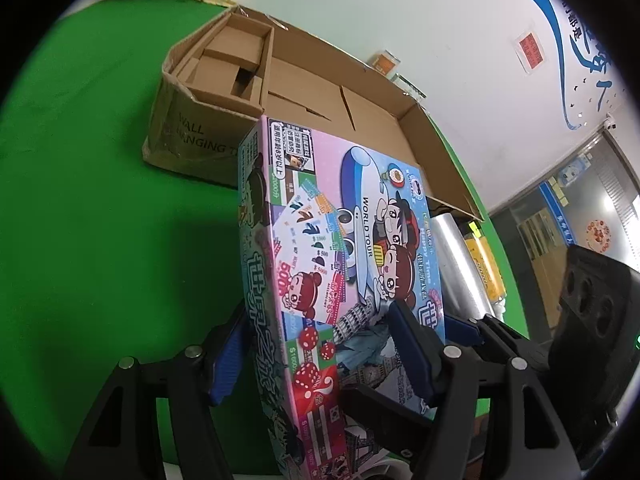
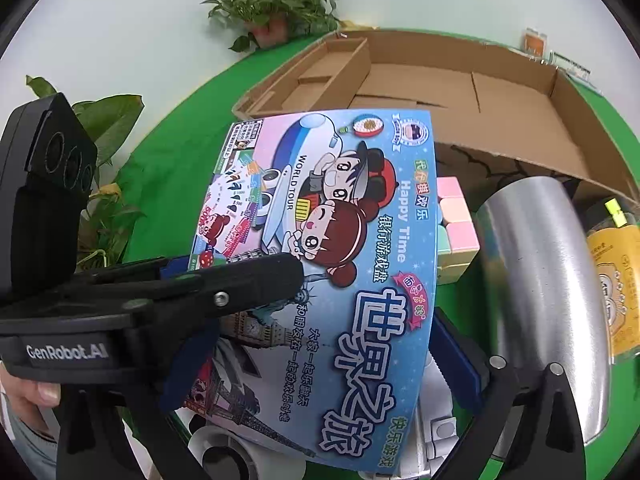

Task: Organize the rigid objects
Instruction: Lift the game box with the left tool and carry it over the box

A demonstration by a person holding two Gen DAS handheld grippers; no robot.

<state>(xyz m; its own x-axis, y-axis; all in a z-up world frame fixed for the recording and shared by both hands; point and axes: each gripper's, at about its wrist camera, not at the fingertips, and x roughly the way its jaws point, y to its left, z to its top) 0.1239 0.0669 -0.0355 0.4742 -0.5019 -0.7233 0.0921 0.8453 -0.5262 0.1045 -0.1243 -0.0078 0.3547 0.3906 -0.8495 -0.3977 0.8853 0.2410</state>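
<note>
A colourful "World Tour" board game box [image 1: 336, 264] is held tilted above the green table, just in front of a shallow open cardboard box [image 1: 304, 92]. My left gripper [image 1: 320, 352] is shut on its near end, one blue pad on each side. The box also fills the right wrist view [image 2: 332, 240], where the left gripper's black finger [image 2: 240, 284] lies across its face. My right gripper [image 2: 320, 364] is open: its right finger [image 2: 460, 364] stands clear of the game box, its left finger is hidden. The cardboard box [image 2: 460, 88] lies beyond.
A shiny metal cylinder [image 2: 540, 280], a pastel cube puzzle [image 2: 456, 224] and a yellow-labelled jar [image 2: 612, 276] stand right of the game box. A white device [image 2: 224, 452] lies under it. Potted plants [image 2: 272, 4] stand at the back and left. The green table [image 1: 100, 200] spreads left.
</note>
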